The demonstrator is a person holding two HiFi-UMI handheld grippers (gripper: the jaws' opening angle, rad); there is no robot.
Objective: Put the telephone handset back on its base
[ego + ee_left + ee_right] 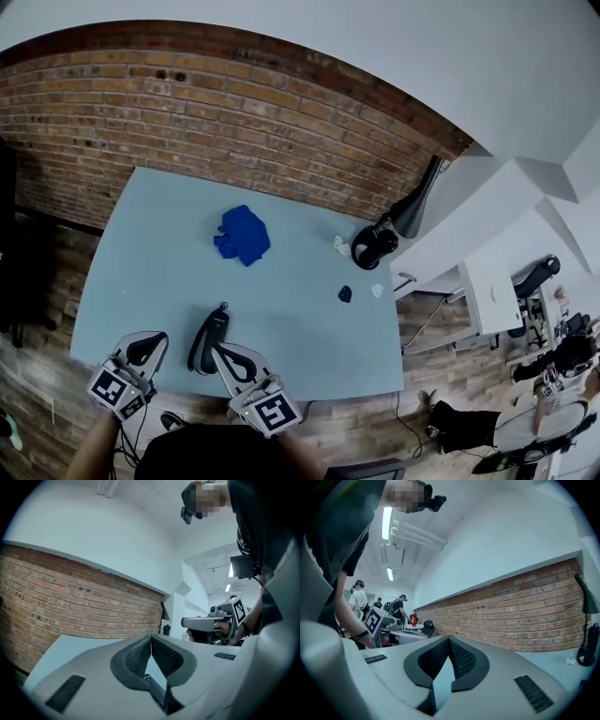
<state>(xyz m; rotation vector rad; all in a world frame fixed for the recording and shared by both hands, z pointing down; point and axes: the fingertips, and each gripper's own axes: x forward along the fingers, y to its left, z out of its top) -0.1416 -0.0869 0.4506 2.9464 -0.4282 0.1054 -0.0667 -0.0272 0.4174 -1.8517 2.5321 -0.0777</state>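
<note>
A black telephone (pixel 209 338) lies near the front edge of the pale blue table (pixel 300 328), its cord trailing off the edge. Whether the handset rests on its base I cannot tell. My left gripper (pixel 147 348) hovers just left of the phone, with its jaws shut and nothing between them (pixel 151 638). My right gripper (pixel 226 355) is close by the phone's right side. It is shut too, with its pads meeting at the tips (pixel 449 639). Neither gripper holds the phone. Each gripper view looks over the table toward the brick wall, and the phone is hidden in both.
A crumpled blue cloth (pixel 243 234) lies mid-table. Black headphones (pixel 374 247) sit at the far right corner beside a black lamp (pixel 416 204). A small dark object (pixel 345 293) and white scraps (pixel 377 290) lie on the right side. A brick wall (pixel 216 112) backs the table.
</note>
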